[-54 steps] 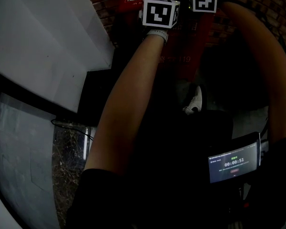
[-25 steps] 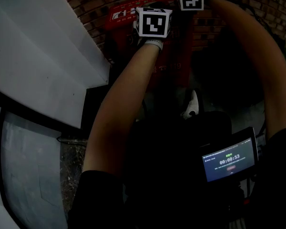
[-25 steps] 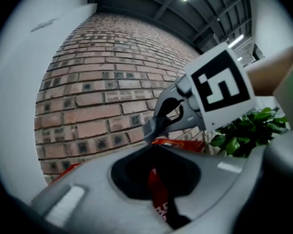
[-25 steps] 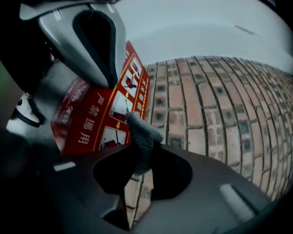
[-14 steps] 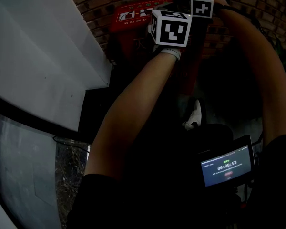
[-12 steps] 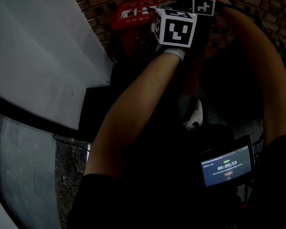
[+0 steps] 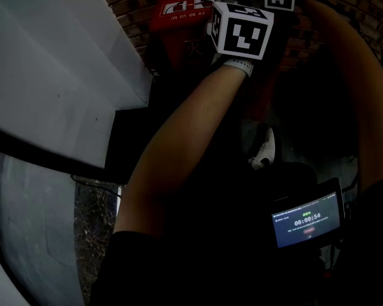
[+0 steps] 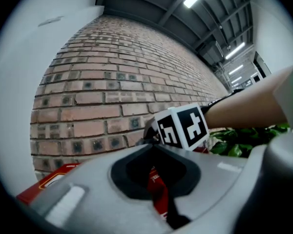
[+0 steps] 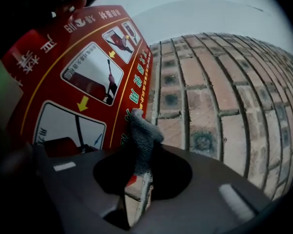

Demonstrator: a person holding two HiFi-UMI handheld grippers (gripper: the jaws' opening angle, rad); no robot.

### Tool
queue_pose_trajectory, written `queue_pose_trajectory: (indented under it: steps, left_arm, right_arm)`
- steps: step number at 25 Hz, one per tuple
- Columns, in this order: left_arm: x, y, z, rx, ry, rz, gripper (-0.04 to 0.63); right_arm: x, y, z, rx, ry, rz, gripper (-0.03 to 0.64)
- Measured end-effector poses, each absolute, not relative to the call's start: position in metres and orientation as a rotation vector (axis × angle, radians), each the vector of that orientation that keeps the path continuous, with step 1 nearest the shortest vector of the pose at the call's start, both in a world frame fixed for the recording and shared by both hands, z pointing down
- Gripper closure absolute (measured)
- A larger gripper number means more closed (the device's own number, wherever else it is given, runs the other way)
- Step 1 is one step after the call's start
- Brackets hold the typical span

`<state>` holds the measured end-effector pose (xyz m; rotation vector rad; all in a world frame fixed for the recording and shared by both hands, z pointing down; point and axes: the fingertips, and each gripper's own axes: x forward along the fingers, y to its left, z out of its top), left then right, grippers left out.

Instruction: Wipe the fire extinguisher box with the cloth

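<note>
Up top in head view, against the brick wall (image 9: 224, 106), is the red fire extinguisher box (image 9: 83, 67); both my arms reach up to it. Left gripper (image 8: 158, 199): jaws together, nothing btwn them, held nr the box. Right gripper (image 9: 132, 184): jaws clamped on the grey cloth (image 9: 141, 138), whose tip seems to touch the box's right edge, centre of right gripper view. Wiping's under way, I reckon. Can't tell which faces are clean, so most is prob. left.
</note>
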<state>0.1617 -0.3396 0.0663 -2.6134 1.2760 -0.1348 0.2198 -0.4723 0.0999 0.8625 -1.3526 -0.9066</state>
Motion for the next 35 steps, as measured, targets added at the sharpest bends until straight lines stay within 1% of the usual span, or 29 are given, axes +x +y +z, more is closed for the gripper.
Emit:
queue_pose_trajectory:
  steps: [6, 16, 29, 35]
  left_arm:
    - [0.163, -0.340, 0.069, -2.607, 1.284, -0.150, 0.594]
    - [0.169, -0.332, 0.086, -2.588, 1.222, -0.316, 0.594]
    - [0.154, -0.314, 0.087, -2.557, 1.310, -0.322, 0.592]
    - [0.158, -0.297, 0.082, -2.562, 1.296, -0.296, 0.594]
  right_arm:
    - [0.216, -0.447, 0.104, 0.824, -1.392, -0.886, 0.552]
    - [0.198, -0.387, 0.109, 0.747, -1.412, -0.917, 0.552]
    - [0.187, -0.321, 0.113, 0.655, -1.465, -0.858, 0.552]
    - [0.186, -0.303, 0.109, 0.640, -1.487, -0.824, 0.552]
